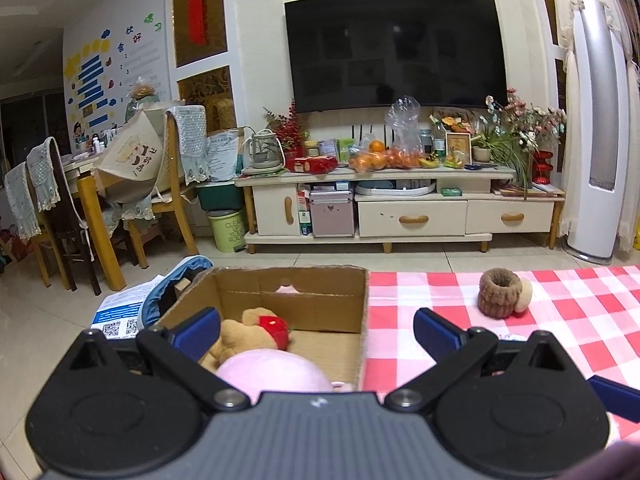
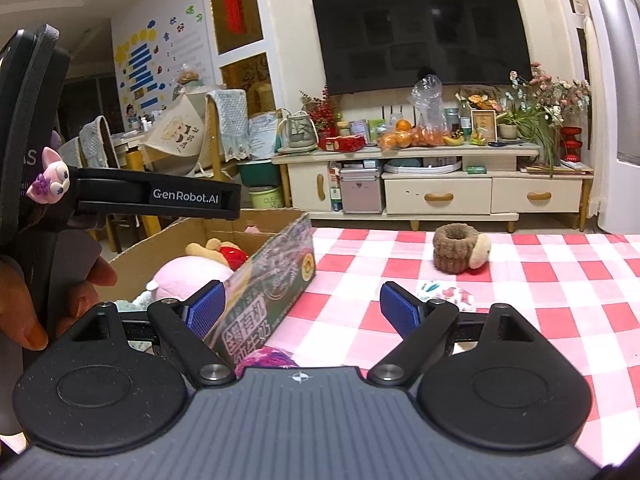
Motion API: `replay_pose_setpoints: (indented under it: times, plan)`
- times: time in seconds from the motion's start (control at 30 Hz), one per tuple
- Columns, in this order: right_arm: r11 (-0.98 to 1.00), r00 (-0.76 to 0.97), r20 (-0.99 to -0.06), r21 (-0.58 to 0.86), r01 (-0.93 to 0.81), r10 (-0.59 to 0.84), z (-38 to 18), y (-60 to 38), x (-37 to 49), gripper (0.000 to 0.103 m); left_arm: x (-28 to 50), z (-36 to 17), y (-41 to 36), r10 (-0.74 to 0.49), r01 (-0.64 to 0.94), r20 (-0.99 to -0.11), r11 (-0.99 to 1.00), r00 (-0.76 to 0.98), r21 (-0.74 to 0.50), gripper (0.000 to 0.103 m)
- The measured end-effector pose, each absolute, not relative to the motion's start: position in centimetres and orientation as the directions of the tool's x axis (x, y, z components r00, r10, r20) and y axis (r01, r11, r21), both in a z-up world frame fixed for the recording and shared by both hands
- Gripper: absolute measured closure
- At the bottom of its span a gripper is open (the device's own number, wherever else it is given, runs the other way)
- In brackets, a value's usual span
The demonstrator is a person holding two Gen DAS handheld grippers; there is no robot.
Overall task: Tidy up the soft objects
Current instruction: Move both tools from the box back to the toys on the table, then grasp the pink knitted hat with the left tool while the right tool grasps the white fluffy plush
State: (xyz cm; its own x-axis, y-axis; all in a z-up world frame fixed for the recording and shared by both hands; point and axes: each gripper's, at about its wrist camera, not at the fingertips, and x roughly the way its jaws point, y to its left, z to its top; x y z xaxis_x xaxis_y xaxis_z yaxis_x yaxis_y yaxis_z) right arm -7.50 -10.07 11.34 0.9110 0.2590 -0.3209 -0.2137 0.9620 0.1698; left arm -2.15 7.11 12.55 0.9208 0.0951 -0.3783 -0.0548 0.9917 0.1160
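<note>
**Between picks: box part-filled, strays left on the cloth**

Left wrist view: my left tongs (image 1: 316,330) stand wide apart, holding nothing, above the cardboard box (image 1: 362,320). Inside lie a pink plush (image 1: 272,370) and a tan bear (image 1: 244,330). A brown knitted toy (image 1: 502,292) sits far right on the checked bench (image 1: 560,320).

Right wrist view: my right tongs (image 2: 302,308) are likewise spread and empty, near the box's right wall. A floral fabric piece (image 2: 448,294) lies just beyond; I judge that the next pick, needing a short reach forward and a soft squeeze.
</note>
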Motion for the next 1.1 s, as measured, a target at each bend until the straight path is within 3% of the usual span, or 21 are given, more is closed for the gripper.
replay_pose_setpoints:
  times: [1.1]
  plan:
    - [0.973,0.923,-0.348,0.212,-0.091,0.162,10.2,-15.7,-9.5,0.0,-2.1,11.1,0.7,0.068,0.022,-0.431,0.979,0.9,0.2,0.001]
